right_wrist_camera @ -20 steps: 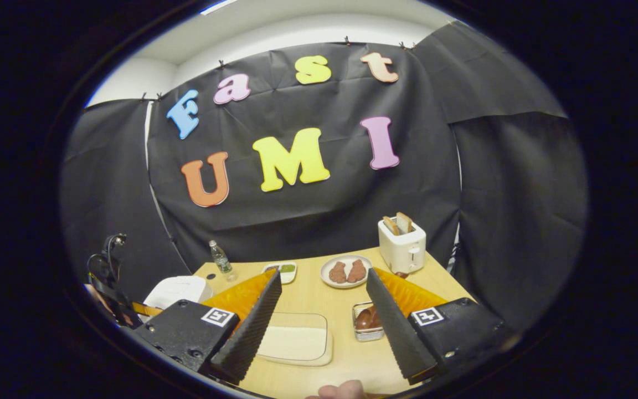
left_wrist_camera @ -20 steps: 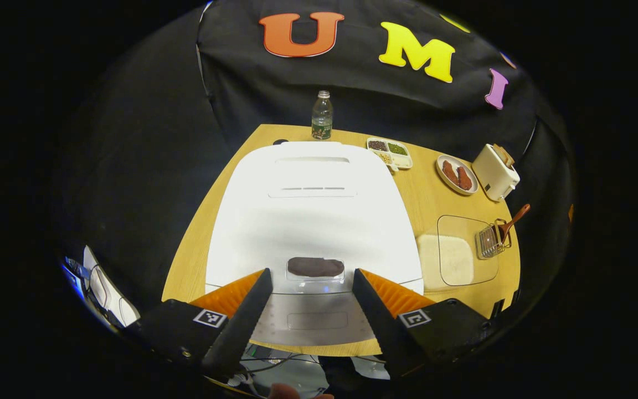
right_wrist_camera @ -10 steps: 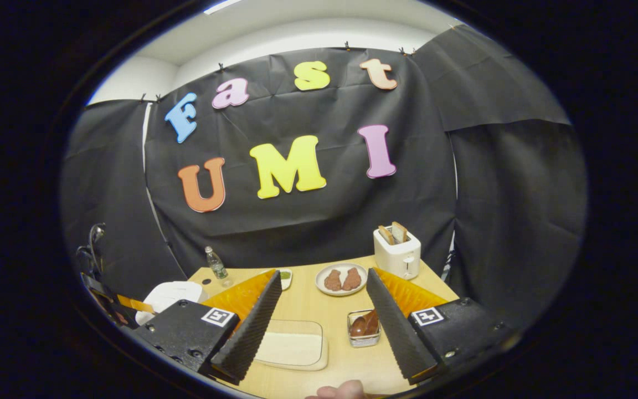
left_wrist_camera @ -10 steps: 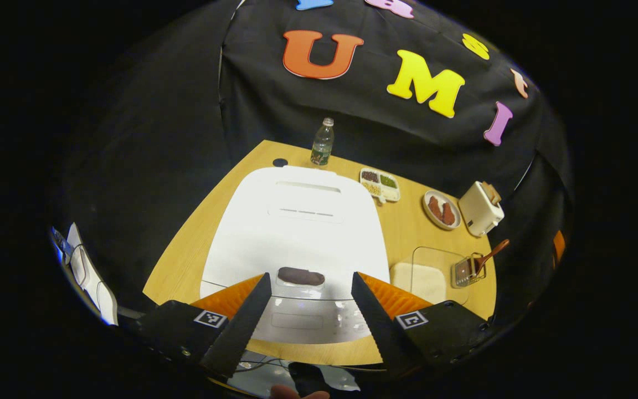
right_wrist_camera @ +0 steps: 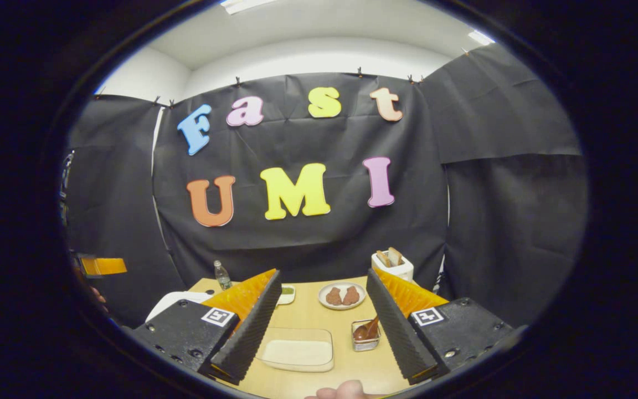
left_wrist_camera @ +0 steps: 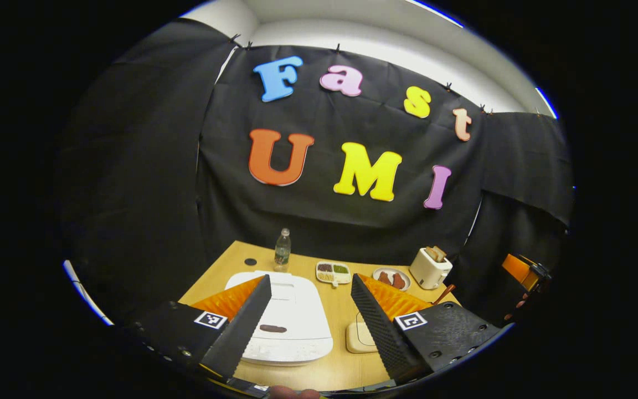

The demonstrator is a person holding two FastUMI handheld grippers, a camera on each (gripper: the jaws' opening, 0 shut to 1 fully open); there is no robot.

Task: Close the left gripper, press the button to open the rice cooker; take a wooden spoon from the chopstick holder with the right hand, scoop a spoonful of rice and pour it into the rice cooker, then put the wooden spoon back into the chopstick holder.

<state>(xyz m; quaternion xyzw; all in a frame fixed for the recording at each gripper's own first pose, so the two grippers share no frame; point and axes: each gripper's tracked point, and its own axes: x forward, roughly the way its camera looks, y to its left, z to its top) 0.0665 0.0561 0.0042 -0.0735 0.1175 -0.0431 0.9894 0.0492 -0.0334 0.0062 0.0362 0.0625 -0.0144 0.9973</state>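
The white rice cooker (left_wrist_camera: 288, 318) sits with its lid down, its dark button (left_wrist_camera: 273, 328) at the front. My left gripper (left_wrist_camera: 309, 279) hangs open, back from and above the cooker, touching nothing. The wooden spoon (right_wrist_camera: 364, 331) stands in the wire chopstick holder (right_wrist_camera: 366, 339) beside the shallow tray of rice (right_wrist_camera: 297, 353). My right gripper (right_wrist_camera: 323, 272) is open and holds nothing, well short of the holder. The left gripper view also catches the rice tray (left_wrist_camera: 359, 338), the spoon's handle (left_wrist_camera: 445, 293) and the right gripper (left_wrist_camera: 521, 269) far off.
At the back of the wooden table (right_wrist_camera: 308, 316) stand a toaster (right_wrist_camera: 391, 264) with bread, a plate (right_wrist_camera: 342, 295) of brown food, a divided dish (left_wrist_camera: 333, 272) and a water bottle (left_wrist_camera: 282, 249). The cooker's corner (right_wrist_camera: 178, 302) lies left of the tray.
Both grippers have drawn back and risen from the table, so everything looks smaller. The left one was close over the cooker's button and now sits well away. Both stayed open.
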